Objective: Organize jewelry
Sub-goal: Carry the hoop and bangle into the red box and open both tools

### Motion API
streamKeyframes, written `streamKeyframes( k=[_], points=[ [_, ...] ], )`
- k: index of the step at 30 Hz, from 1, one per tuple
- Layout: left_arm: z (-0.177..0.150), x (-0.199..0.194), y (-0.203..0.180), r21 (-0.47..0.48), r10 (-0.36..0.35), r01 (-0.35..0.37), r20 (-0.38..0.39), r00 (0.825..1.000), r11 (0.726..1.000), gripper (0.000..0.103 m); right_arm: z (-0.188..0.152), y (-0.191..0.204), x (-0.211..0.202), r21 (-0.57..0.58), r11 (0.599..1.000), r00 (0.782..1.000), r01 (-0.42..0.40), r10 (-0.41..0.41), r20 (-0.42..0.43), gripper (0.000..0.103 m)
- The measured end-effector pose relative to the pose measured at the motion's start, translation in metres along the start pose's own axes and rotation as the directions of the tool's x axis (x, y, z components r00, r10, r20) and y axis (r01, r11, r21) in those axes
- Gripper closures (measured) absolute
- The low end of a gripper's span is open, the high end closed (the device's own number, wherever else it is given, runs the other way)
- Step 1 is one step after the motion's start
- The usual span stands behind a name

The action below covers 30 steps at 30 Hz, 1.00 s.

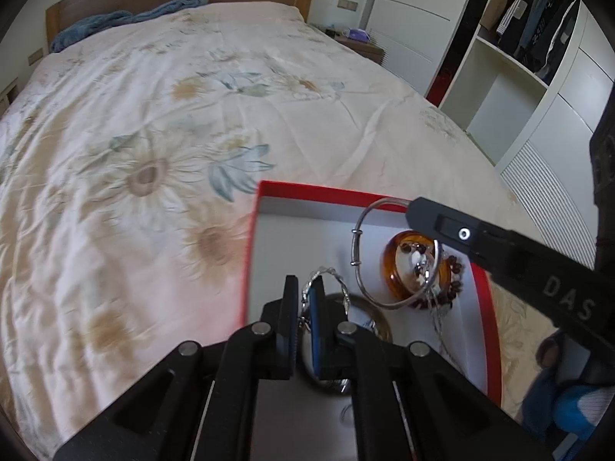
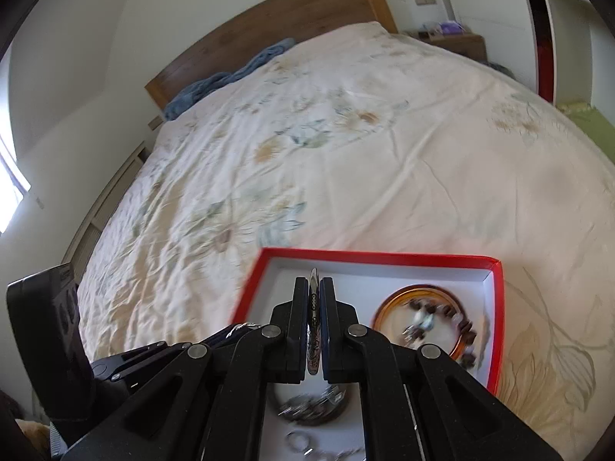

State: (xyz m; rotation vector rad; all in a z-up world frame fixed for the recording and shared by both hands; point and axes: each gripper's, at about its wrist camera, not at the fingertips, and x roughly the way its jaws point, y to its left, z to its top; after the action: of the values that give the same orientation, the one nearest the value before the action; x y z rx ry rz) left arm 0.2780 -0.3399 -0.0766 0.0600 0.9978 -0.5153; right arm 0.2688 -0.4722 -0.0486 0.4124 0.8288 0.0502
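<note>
Jewelry gathered in a red-rimmed box [image 1: 251,246] with a white floor, lower right of the left wrist frame, on a floral bedspread [image 1: 161,123]. Left gripper [image 1: 303,299], bottom centre, pinched nearly shut on a twisted silver bangle [image 1: 330,274]. Right gripper [image 2: 315,307] clamped on a plain silver bangle [image 1: 363,230], held upright above the box. Amber bangle [image 1: 388,269] flat on the box floor at right, dark bead bracelet [image 1: 455,265] draped across it.

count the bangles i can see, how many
3: a plain silver bangle in the right hand-held gripper, a twisted silver bangle in the left hand-held gripper, an amber bangle in the red box. More may be hidden.
</note>
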Motion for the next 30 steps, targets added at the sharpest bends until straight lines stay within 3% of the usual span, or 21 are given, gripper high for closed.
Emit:
streamKeyframes(
  k=[10,21,24,30],
  points=[
    [0.004,0.043,-0.010,0.004,-0.011,0.011,-0.046,0.999,1.000,0.098,-0.002,-0.054,0.016,0.089,0.996,1.000,0.018,-0.019,0.012,0.097],
    [0.008,0.049,-0.012,-0.001,-0.003,0.003,-0.080,0.997,1.000,0.095,-0.006,-0.063,0.023,0.102,0.992,0.997,0.078,-0.077,-0.013,0.093],
    [0.009,0.049,-0.010,-0.021,-0.029,0.027,-0.101,0.994,0.999,0.089,-0.006,-0.063,0.017,0.104,0.990,0.996,0.092,-0.092,-0.009,0.093],
    [0.007,0.039,-0.017,-0.020,-0.035,0.033,-0.103,0.994,0.999,0.078,-0.007,-0.062,-0.009,0.112,0.988,0.993,0.109,-0.113,0.023,0.081]
  ],
)
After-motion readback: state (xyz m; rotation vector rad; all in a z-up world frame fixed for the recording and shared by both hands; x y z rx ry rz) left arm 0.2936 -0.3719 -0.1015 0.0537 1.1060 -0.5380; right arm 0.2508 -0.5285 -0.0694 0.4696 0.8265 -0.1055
